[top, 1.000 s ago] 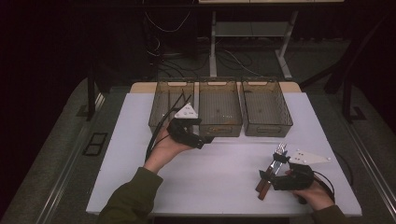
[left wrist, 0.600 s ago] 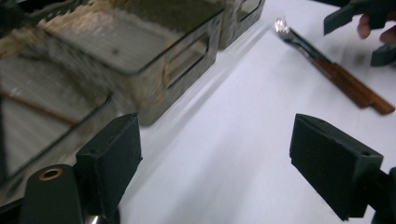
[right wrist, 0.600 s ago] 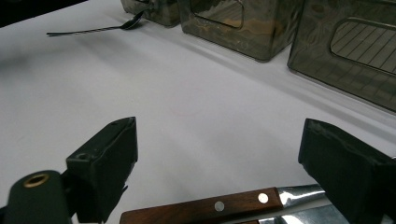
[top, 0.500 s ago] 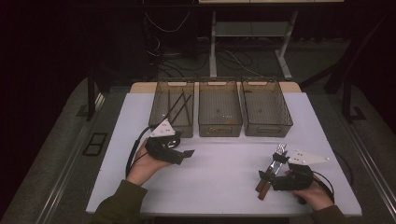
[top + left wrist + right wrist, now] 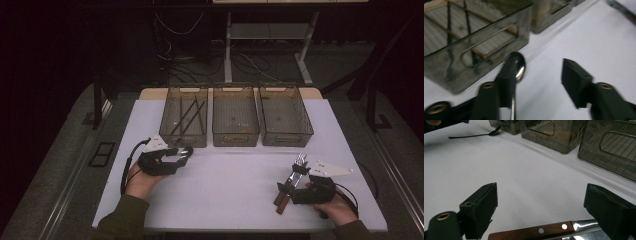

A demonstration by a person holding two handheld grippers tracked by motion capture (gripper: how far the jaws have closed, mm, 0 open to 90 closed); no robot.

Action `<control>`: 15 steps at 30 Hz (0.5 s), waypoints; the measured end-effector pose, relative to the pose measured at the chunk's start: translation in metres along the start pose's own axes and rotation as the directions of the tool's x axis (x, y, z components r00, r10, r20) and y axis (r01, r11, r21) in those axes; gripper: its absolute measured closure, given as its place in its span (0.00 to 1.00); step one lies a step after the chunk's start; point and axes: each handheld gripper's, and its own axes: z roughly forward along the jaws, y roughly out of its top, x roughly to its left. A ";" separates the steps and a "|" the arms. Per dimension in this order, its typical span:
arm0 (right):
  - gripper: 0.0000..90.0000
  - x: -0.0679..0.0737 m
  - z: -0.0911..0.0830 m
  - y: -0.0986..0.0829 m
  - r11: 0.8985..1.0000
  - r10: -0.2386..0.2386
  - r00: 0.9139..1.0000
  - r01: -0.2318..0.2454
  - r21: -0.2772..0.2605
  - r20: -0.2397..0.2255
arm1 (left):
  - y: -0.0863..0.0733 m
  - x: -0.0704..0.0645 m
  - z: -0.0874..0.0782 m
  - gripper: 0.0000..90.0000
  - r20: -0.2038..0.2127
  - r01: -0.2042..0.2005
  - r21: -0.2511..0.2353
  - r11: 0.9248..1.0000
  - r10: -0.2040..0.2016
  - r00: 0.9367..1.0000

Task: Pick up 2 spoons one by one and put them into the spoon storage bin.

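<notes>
1. Sorting cutlery into 3 bins looks to be the work in hand, and it is partly done: the left bin [image 5: 184, 116] is already holding several dark chopstick-like sticks [image 5: 188, 117], while the middle bin [image 5: 235, 116] and the right bin [image 5: 285, 115] are showing little or nothing inside.
2. The left gripper [image 5: 181, 153] is hovering over a spoon [image 5: 518, 67] that is lying on the white table [image 5: 230, 175] just in front of the left bin; its jaws are standing wide apart, one beside the spoon's bowl, gripping nothing.
3. The right gripper [image 5: 289, 184] is resting over the wooden-handled knife [image 5: 534, 232] and a fork [image 5: 299, 161] near the table's right front, jaws spread wide and holding nothing.
4. Judging from this, the spoon, knife and fork are all waiting to be binned.
</notes>
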 end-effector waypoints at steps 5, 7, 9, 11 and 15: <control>0.13 0.000 0.001 0.000 1.000 0.001 1.000 -0.001 0.002 0.001 | -0.005 0.012 0.011 0.81 -0.028 0.021 0.066 0.998 -0.020 0.999; 0.13 0.000 0.001 0.000 1.000 -0.001 1.000 0.001 0.003 0.002 | -0.007 0.016 0.016 0.88 -0.029 0.031 0.084 0.996 -0.028 0.999; 0.13 0.000 0.001 0.000 1.000 -0.004 1.000 0.004 0.001 0.001 | -0.008 0.017 0.019 0.94 -0.042 0.027 0.105 0.994 -0.023 0.999; 0.13 0.000 0.001 0.000 1.000 -0.004 1.000 0.004 0.002 0.001 | -0.008 0.018 0.022 0.99 -0.052 0.030 0.110 0.993 -0.025 0.998; 0.13 0.000 0.001 0.000 1.000 -0.004 1.000 0.004 0.003 -0.001 | -0.010 0.019 0.030 0.99 -0.075 0.022 0.153 0.988 -0.011 0.997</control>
